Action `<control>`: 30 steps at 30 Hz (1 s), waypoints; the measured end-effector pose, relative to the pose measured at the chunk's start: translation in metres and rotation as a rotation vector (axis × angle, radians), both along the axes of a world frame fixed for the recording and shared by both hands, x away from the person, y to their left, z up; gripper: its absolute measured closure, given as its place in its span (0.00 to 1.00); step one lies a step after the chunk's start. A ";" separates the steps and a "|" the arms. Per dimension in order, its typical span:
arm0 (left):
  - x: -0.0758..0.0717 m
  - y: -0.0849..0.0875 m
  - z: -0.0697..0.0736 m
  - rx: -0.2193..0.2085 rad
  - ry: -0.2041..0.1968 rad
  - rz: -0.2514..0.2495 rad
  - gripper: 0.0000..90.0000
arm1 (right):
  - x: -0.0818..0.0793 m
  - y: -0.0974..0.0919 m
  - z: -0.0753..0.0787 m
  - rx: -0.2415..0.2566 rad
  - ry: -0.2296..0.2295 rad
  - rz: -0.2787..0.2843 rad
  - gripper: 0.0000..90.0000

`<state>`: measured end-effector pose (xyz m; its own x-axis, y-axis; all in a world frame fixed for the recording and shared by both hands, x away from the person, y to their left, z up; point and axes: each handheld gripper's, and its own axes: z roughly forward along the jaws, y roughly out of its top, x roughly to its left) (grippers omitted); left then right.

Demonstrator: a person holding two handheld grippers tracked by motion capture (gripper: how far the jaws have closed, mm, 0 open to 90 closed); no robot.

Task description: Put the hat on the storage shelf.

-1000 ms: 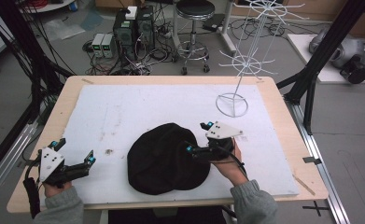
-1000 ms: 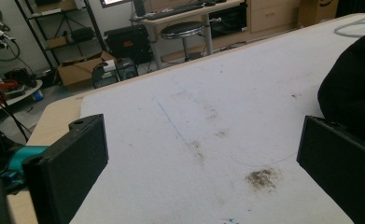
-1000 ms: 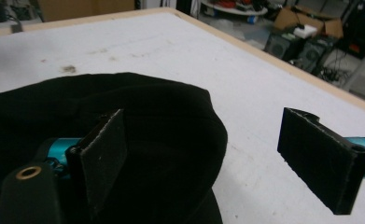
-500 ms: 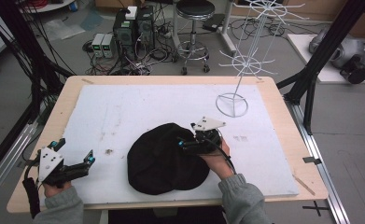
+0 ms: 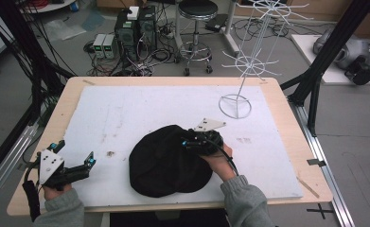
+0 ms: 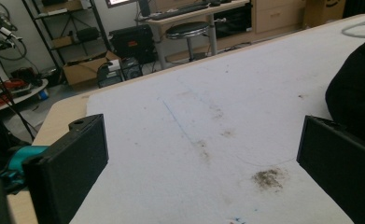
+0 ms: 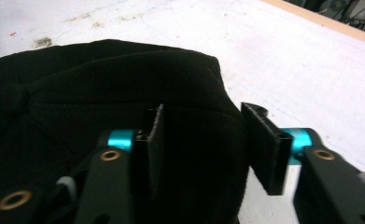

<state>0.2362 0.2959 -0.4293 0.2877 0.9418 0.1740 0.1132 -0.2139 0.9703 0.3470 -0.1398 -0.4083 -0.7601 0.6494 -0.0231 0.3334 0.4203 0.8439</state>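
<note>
A black cap [image 5: 166, 165] lies on the white mat [image 5: 126, 109] near the front of the table. My right gripper [image 5: 185, 142] rests on the cap's far right edge, held by a hand in a grey sleeve. In the right gripper view the jaws have just been closing. The left jaw stands on the cap [image 7: 101, 93] and the right jaw is just outside its rim, so the right gripper [image 7: 203, 112] straddles a bulge of fabric with a sliver of mat showing beside the right pad. My left gripper [image 5: 74, 152] stands open and empty at the front left; in its own view the left gripper [image 6: 199, 130] has the cap [image 6: 357, 93] at the right.
A white wire display rack [image 5: 246, 61] stands on its ring base [image 5: 234, 105] at the back right of the mat. The wooden table edge [image 5: 45, 142] frames the mat. Faint dirt marks [image 6: 269, 177] dot the mat near the left gripper.
The right gripper moved left and down onto the cap's edge, and its jaws narrowed around the fabric. The left gripper stayed where it was.
</note>
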 end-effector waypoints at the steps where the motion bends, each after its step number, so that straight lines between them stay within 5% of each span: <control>1: 0.000 0.000 0.000 0.000 0.000 0.000 0.03 | 0.000 0.000 0.000 0.000 0.000 0.000 0.63; 6: -0.001 0.000 0.001 -0.007 -0.009 -0.004 0.03 | -0.003 0.001 0.001 -0.011 -0.019 0.026 0.92; 10: -0.001 0.000 0.001 -0.007 -0.014 -0.010 0.03 | -0.004 0.001 0.003 0.013 -0.032 0.033 0.95; 18: -0.002 0.001 0.001 -0.013 -0.019 -0.009 0.03 | -0.008 -0.009 0.016 0.213 -0.057 0.039 0.96; 21: -0.002 0.001 0.001 -0.012 -0.020 -0.010 0.03 | -0.010 -0.010 0.019 0.242 -0.076 0.038 0.96; 28: -0.003 0.004 0.000 -0.013 -0.017 -0.003 0.03 | -0.016 -0.021 0.037 0.437 -0.130 0.024 0.96; 30: -0.004 0.004 0.000 -0.012 -0.016 0.000 0.03 | -0.017 -0.022 0.039 0.450 -0.141 0.023 0.96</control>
